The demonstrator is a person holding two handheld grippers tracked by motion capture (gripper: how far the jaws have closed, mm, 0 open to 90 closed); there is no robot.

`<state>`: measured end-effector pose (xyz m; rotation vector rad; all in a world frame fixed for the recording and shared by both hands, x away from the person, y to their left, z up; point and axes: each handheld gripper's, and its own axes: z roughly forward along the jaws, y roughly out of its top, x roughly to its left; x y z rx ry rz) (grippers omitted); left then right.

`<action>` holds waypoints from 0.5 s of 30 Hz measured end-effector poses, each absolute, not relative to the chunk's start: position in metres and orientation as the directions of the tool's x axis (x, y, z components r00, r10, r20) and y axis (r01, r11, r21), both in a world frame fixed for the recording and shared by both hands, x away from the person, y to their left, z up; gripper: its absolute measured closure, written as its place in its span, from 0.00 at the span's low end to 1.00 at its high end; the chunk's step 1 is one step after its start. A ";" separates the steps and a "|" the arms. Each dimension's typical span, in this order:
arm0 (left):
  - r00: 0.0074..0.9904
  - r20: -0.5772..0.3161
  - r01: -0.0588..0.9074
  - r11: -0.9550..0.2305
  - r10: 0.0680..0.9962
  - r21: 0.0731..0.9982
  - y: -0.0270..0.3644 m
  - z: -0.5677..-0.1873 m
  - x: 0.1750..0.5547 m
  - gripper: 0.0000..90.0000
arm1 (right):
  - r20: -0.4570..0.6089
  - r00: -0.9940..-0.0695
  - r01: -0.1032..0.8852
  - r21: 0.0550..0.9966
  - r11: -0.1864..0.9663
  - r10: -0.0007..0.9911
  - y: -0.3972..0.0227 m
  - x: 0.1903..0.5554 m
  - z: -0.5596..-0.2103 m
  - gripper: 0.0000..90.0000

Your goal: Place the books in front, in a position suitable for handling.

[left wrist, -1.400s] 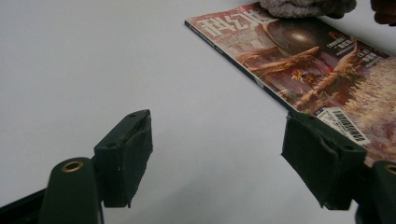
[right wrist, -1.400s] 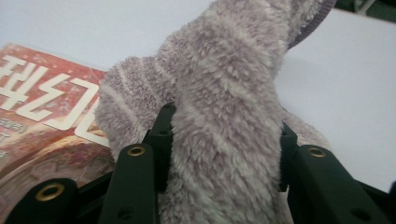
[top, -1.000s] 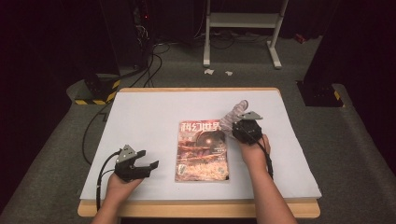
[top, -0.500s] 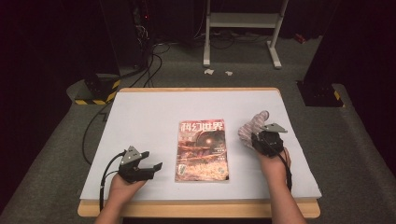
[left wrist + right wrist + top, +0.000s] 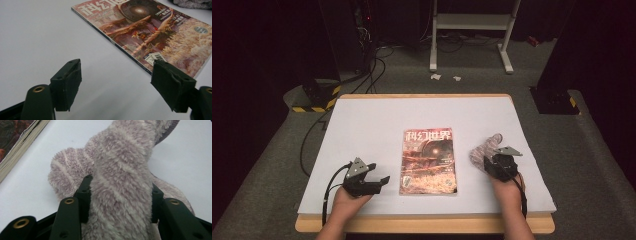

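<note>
Fingers first: our right gripper has its black fingers on both flanks of a fuzzy lilac-and-cream striped sock, and they have just been opening, so we judge the grip is easing off. Our left gripper rests with its fingers spread wide and nothing between them.

Going from largest to smallest, we see the white-topped counter, then the glossy red-brown magazine lying flat at its centre, then the sock at about three o'clock from the magazine, near it but apart, draped on the counter.

To do this step well, we should let the sock settle fully on the counter before spreading the fingers further, then draw the gripper straight back toward six o'clock, since the pile could snag on the pads. We should keep it off the magazine's page edge.
</note>
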<state>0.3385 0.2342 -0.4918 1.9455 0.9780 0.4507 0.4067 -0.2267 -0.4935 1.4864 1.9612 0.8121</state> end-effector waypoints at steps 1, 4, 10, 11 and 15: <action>0.623 -0.064 0.458 -0.297 0.780 0.838 0.234 -0.492 0.339 0.27 | -0.063 -0.243 0.640 0.739 0.209 0.968 -0.227 0.407 -0.494 0.59; 0.624 -0.073 0.459 -0.289 0.778 0.840 0.233 -0.492 0.340 0.27 | -0.071 -0.237 0.630 0.748 0.209 0.969 -0.226 0.404 -0.495 0.59; 0.634 -0.082 0.468 -0.298 0.769 0.832 0.228 -0.495 0.342 0.26 | -0.065 -0.233 0.623 0.756 0.200 0.970 -0.227 0.404 -0.493 0.47; 0.636 -0.081 0.466 -0.299 0.768 0.833 0.227 -0.495 0.342 0.26 | -0.065 -0.233 0.623 0.756 0.200 0.970 -0.227 0.404 -0.493 0.47; 0.638 -0.088 0.465 -0.291 0.765 0.836 0.224 -0.493 0.340 0.26 | -0.040 -0.223 0.612 0.772 0.171 0.974 -0.231 0.405 -0.484 0.38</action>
